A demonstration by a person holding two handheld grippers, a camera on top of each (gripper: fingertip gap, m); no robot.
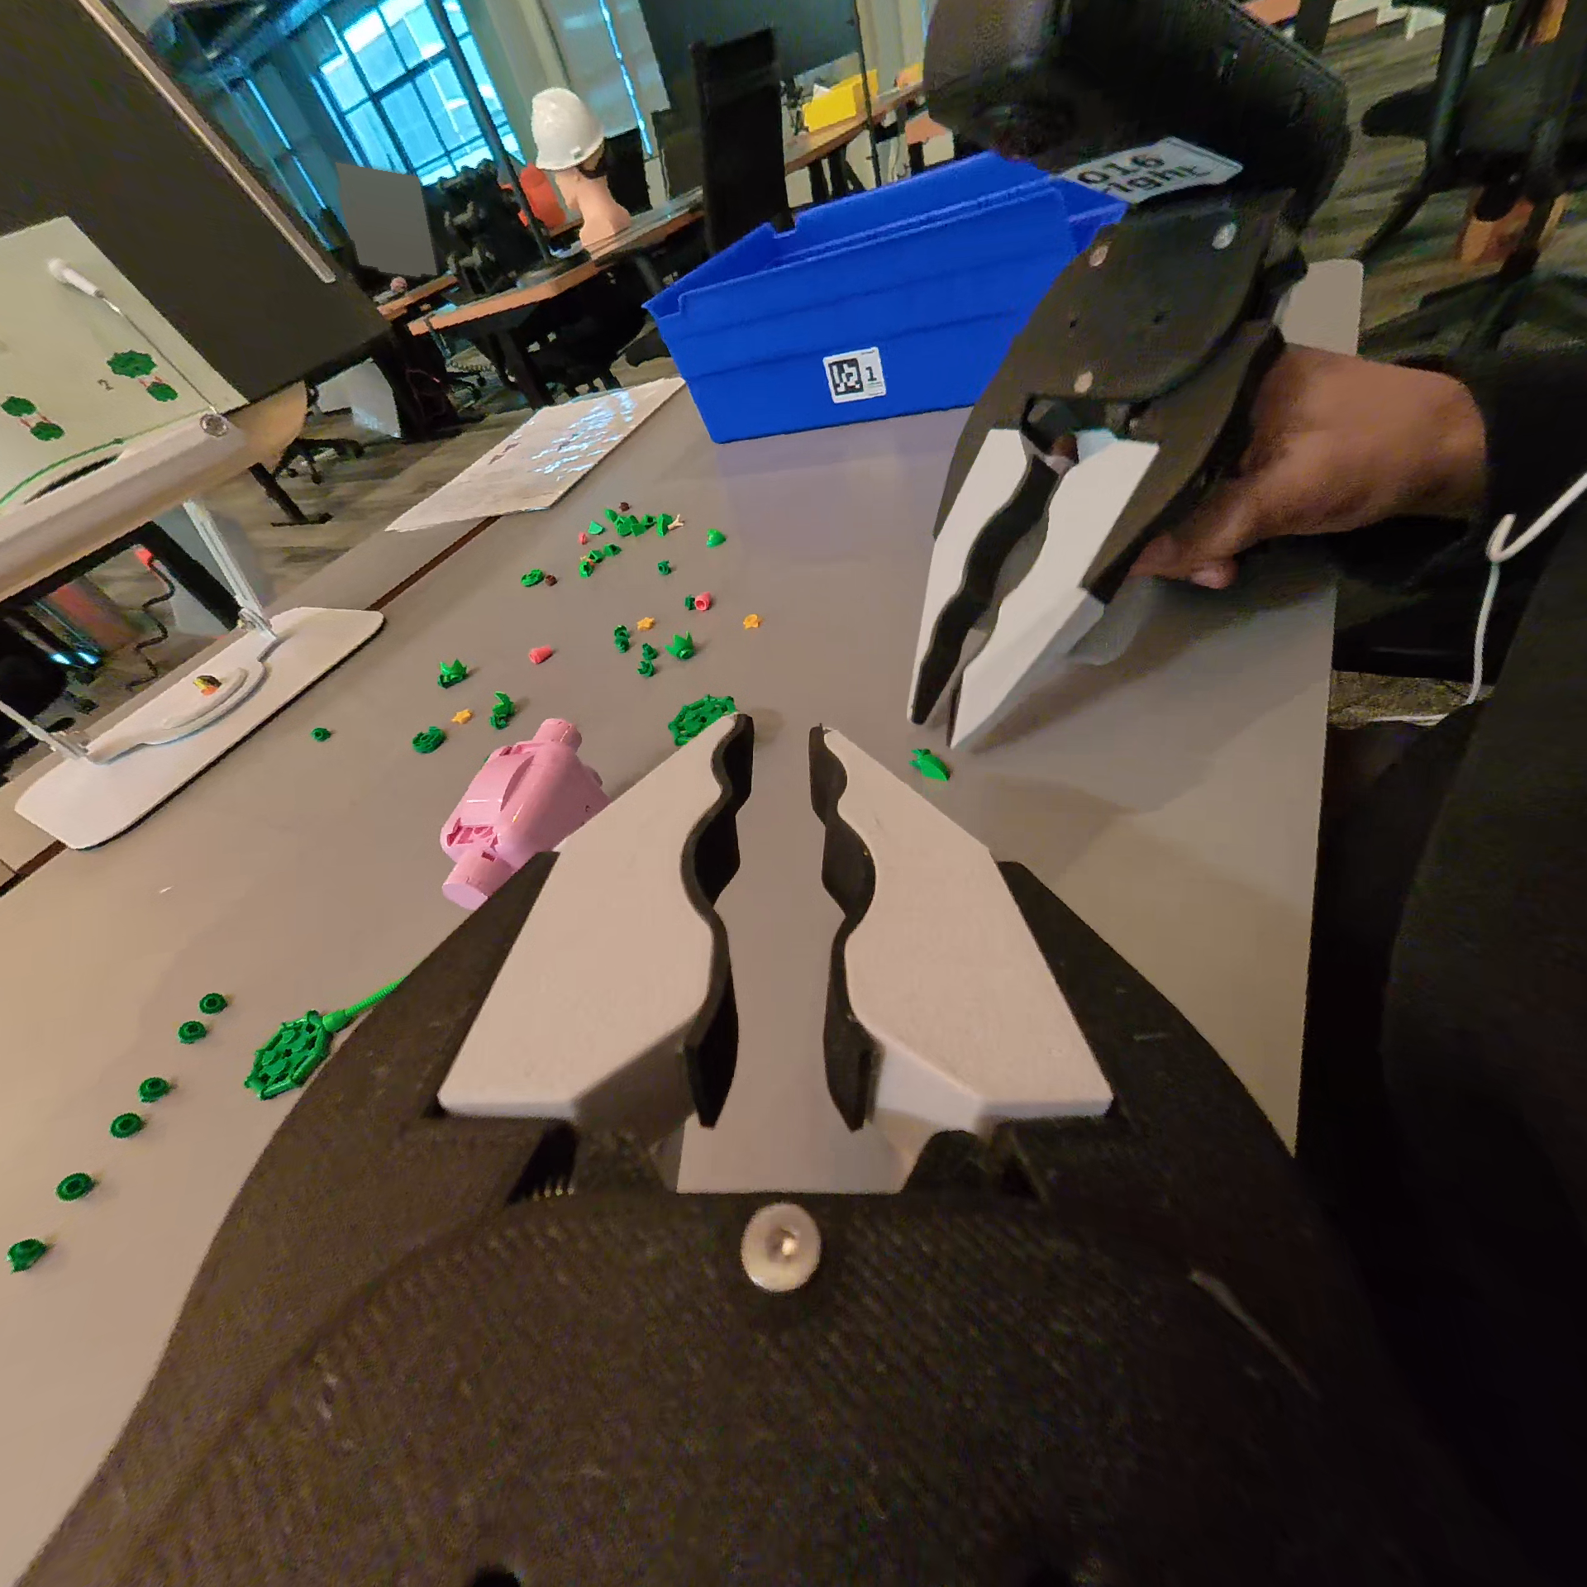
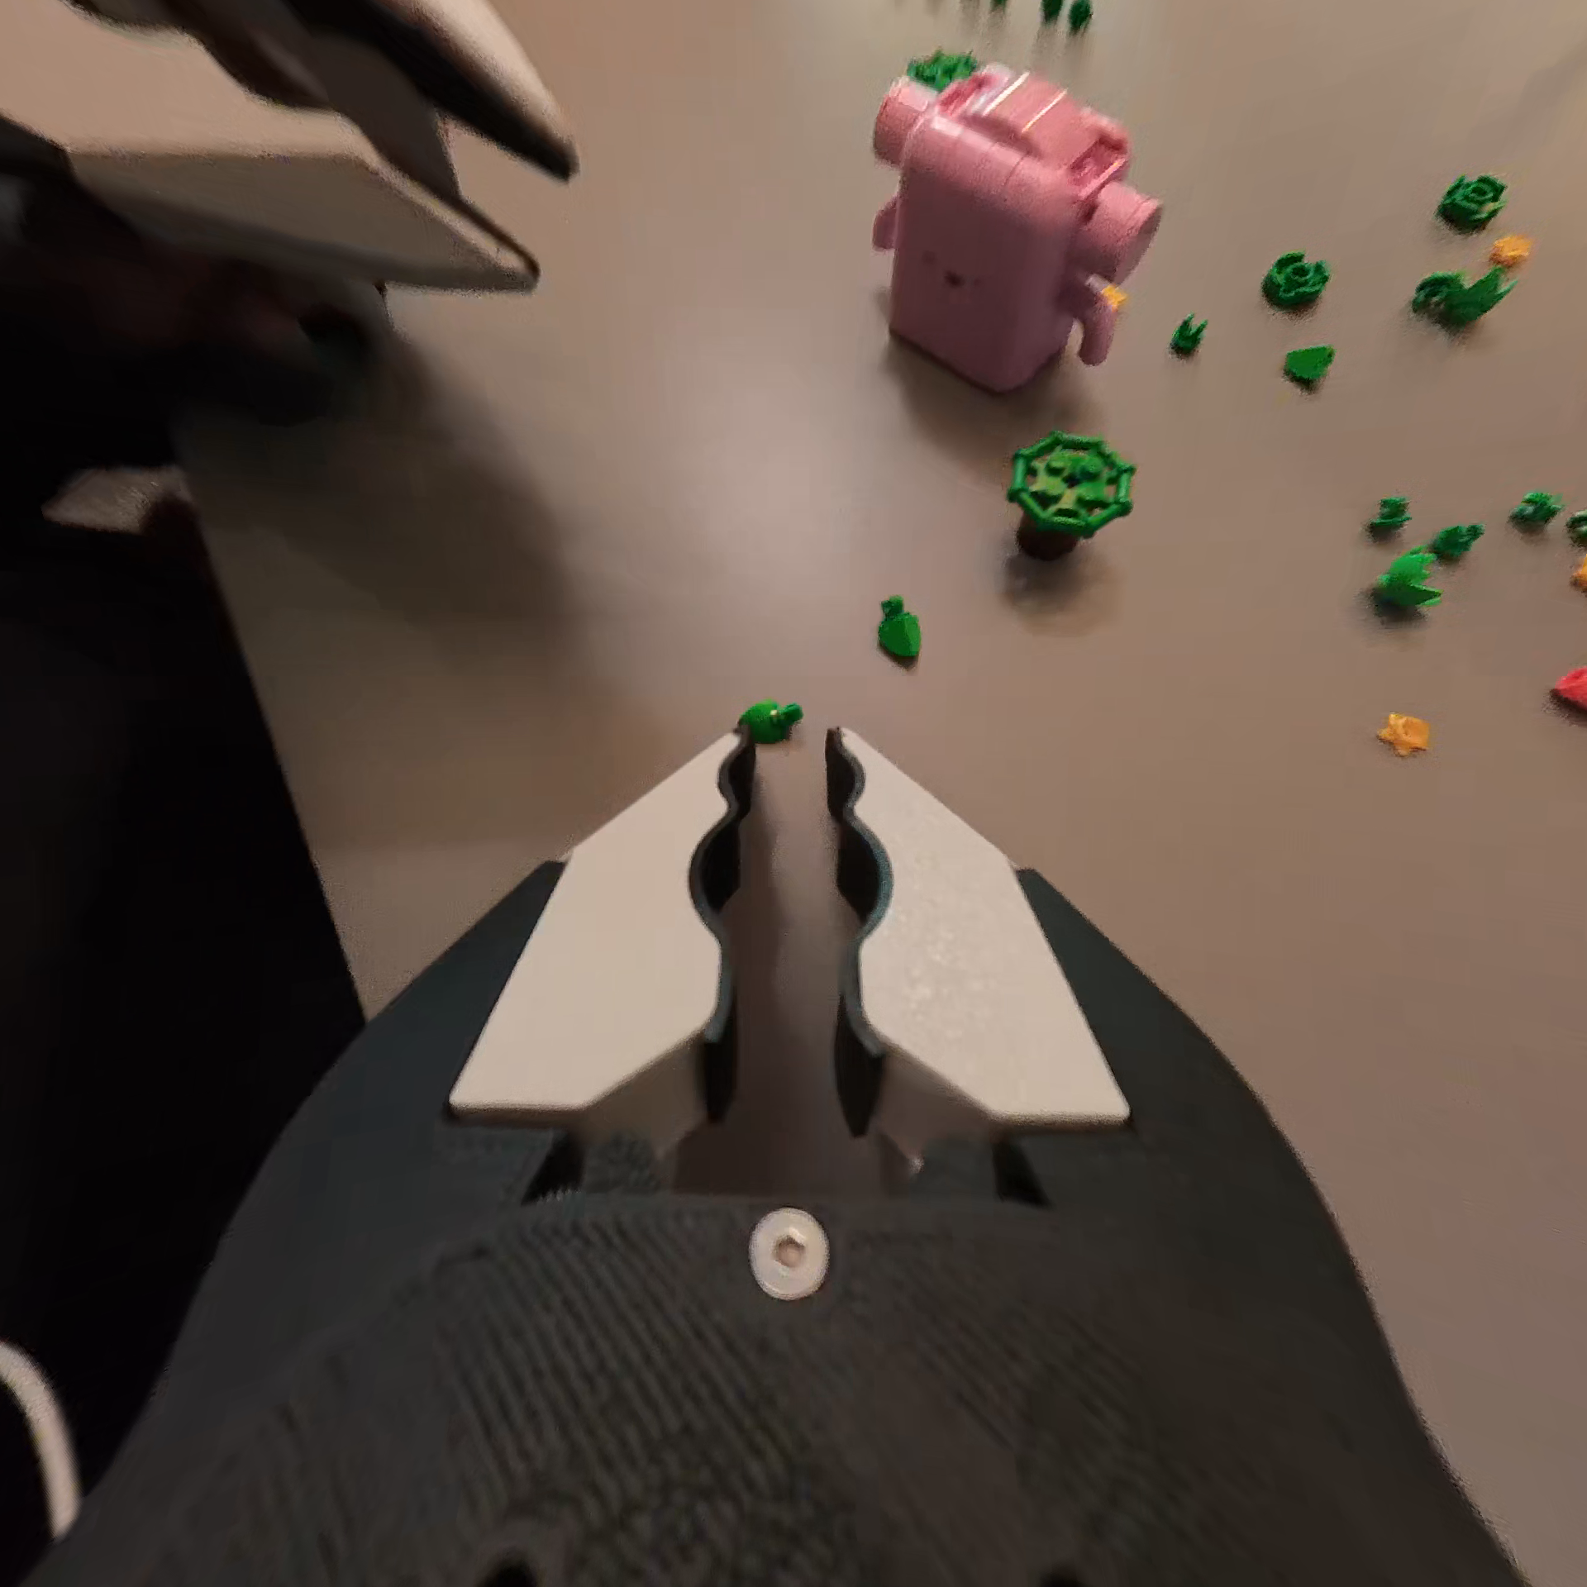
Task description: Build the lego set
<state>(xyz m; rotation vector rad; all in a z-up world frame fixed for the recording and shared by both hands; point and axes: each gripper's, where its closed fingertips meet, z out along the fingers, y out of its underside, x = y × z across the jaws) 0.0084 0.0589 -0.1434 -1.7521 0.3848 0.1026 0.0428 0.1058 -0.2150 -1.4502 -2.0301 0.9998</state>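
Open-plan office / lab workspace, not a home. Evidence, left wrist view: rows of long desks (image 1: 550,283) w/ black office chairs (image 1: 481,215) behind, dark monitors (image 1: 743,129), big grid windows (image 1: 404,94) at the back, carpet floor (image 1: 1425,249). A mannequin head w/ white hard hat (image 1: 567,129) sits on one far desk; yellow bin (image 1: 837,103) further back. Near work surface is a grey table (image 1: 258,902): blue storage bin w/ a coded sticker (image 1: 859,318) at its far edge, a white stand w/ a printed sheet (image 1: 129,481) at the left edge, laminated sheet (image 1: 550,455) near the far-left corner.
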